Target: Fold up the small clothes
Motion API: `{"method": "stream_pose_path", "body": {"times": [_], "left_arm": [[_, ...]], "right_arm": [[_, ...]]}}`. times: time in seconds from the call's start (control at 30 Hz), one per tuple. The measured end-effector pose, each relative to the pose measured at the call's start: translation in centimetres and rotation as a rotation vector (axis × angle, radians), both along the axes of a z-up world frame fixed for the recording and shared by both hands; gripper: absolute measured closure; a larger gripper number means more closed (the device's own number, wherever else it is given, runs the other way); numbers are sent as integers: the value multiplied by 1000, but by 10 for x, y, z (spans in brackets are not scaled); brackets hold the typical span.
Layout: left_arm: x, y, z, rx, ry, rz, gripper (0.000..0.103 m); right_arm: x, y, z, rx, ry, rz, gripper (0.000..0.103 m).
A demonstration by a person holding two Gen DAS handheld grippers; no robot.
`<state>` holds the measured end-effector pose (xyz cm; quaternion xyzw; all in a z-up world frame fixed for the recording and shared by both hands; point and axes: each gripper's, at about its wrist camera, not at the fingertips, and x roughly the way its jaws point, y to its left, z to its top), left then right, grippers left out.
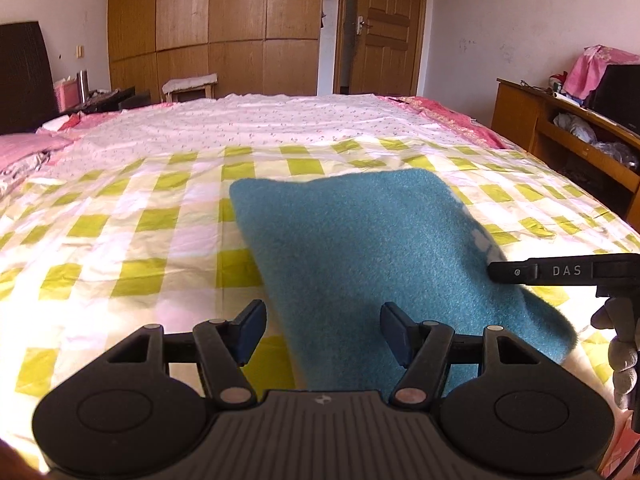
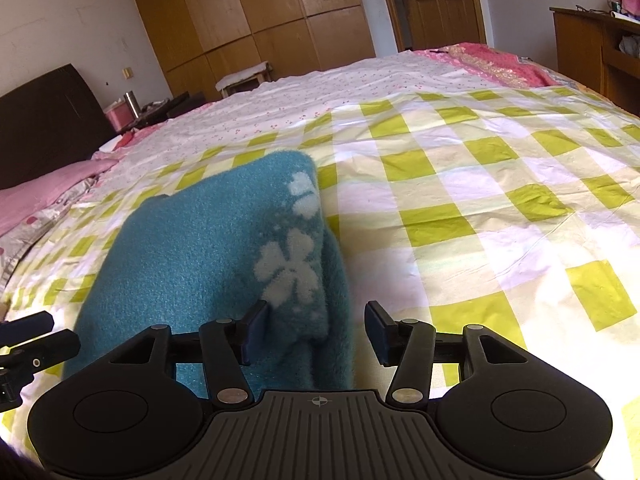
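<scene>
Sunlit bedding filled the left wrist view: a bed [image 1: 120, 240] under a green-checked sheet [image 1: 168, 216], with a flowered sheet beyond it, a wardrobe [image 1: 212, 24] and a door [image 1: 384, 28] at the far wall, and a wooden shelf unit [image 1: 560, 128] to the right. The blue cloth [image 1: 360, 240] lay flat on the checked sheet, already folded over by the look of it. The left claw [image 1: 323, 330] hung just above the cloth's near left edge, its jaws apart and empty. The right claw [image 1: 496, 271] reached in from the right, at the cloth's right edge.

From the right wrist view the same bed ran back to a dark headboard [image 2: 44, 120] and a pink pillow [image 2: 44, 196]. The right claw [image 2: 316, 330] was spread wide around the cloth's [image 2: 192, 256] doubled right edge, where the white flower pattern showed, gripping nothing.

The fleece looked thick and springy, so a shallow pinch might catch only the top layer and pull the fold open. The loose sheet beneath could also bunch into the jaws and drag along.
</scene>
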<state>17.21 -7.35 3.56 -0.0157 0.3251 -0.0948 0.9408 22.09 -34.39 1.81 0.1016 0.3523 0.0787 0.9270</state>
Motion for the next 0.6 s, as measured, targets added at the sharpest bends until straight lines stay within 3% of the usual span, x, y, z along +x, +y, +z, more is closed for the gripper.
{"method": "stream_pose_path", "body": {"times": [0.17,0.27,0.33,0.4,0.6], "left_arm": [[12,-1,-14,-110,50,-21,34],[19,-11,-15,-105,50,-29,21],[22,-17,-16,-95,44,-30,18],[22,-19,-17,-76,33,-37,18],[18,-1,-9,-116,50,-58,27]], "right_arm": [[3,-9,-6,56,19,-3,52],[4,-13,-8,74,24,-2,51],[5,-18,-11,108,36,-12,50],[9,-24,-16,165,62,-23,49],[13,-22,-35,374,163,-26,49]]}}
